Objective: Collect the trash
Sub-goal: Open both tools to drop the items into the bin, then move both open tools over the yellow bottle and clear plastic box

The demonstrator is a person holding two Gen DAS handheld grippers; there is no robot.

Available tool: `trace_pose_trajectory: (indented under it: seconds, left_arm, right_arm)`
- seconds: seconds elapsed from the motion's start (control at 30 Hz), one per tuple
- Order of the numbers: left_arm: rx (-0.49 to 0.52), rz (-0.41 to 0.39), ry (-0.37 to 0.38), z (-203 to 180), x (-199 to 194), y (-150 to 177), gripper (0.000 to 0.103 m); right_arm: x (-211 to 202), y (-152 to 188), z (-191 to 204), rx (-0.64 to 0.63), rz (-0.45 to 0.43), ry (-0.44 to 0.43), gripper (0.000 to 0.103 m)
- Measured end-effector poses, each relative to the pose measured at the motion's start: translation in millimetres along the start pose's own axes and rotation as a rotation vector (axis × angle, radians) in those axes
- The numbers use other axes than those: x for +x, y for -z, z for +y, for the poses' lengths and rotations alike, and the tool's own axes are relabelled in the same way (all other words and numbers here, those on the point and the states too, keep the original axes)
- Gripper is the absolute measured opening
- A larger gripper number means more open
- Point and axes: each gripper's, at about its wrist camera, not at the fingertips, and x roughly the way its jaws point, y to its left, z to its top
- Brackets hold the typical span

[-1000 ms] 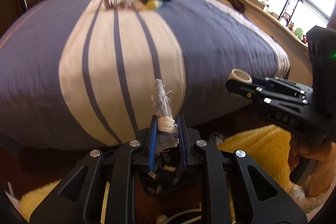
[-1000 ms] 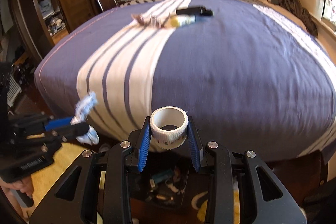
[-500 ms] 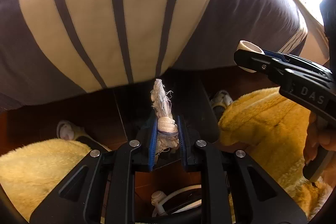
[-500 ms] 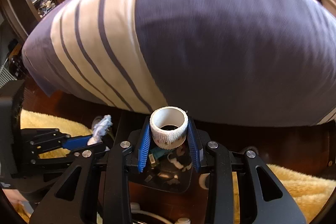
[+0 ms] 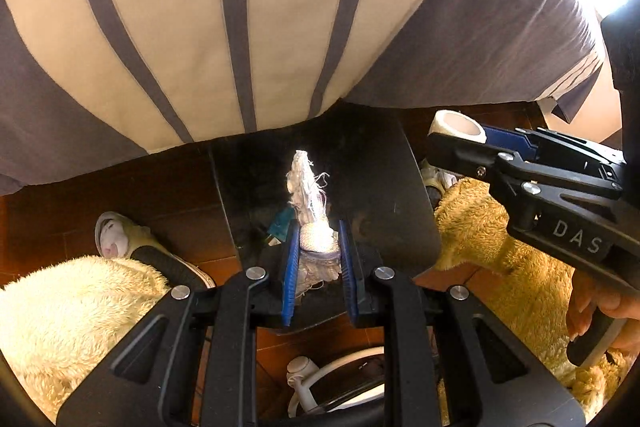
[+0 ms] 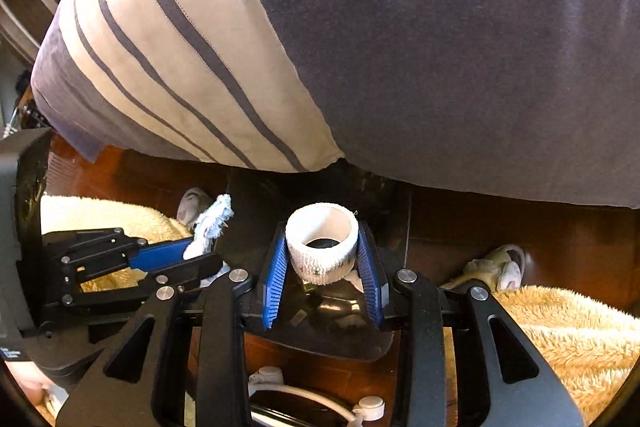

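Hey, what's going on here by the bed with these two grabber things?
A person is picking up trash with a handheld claw in each hand. The left claw is shut on a frayed white rag, and the right claw is shut on a white tape roll. Both are held over a black bin standing on the floor at the foot of the bed, which already has some scraps inside. Nothing has been dropped in yet.
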Motion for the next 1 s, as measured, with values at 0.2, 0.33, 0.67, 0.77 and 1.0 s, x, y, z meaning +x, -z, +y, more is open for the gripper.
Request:
trace_pose_trajectory:
  seconds: [0.2,0.33,0.67,0.77,1.0]
  left_arm:
    - [-0.009,0.0,-0.002,5.1,2.2,-1.0,0.04]
    - [-0.011,-0.022,-0.03,8.2,-6.1,-2.3,0.054]
    - [0.005,-0.14,-0.097,8.6,-63.4,-15.7,0.076]
    - [0.016,-0.2,-0.096,5.4,-91.7,-25.3,0.078]
    - [0.04,-0.354,-0.125,6.8,-150.4,-65.8,0.078]
  right_arm:
    - [1.2,-4.3,-4.9,0.036,0.004,0.011,0.051]
    - [-3.0,-5.3,-10.7,0.055,-0.009,0.016,0.054]
    - [-64.7,-21.9,-15.5,0.05,-0.161,0.062,0.073]
    - [-94.0,-33.4,-15.7,0.039,-0.229,0.068,0.074]
    - [-147.9,-84.3,-16.4,-0.01,-0.373,0.094,0.074]
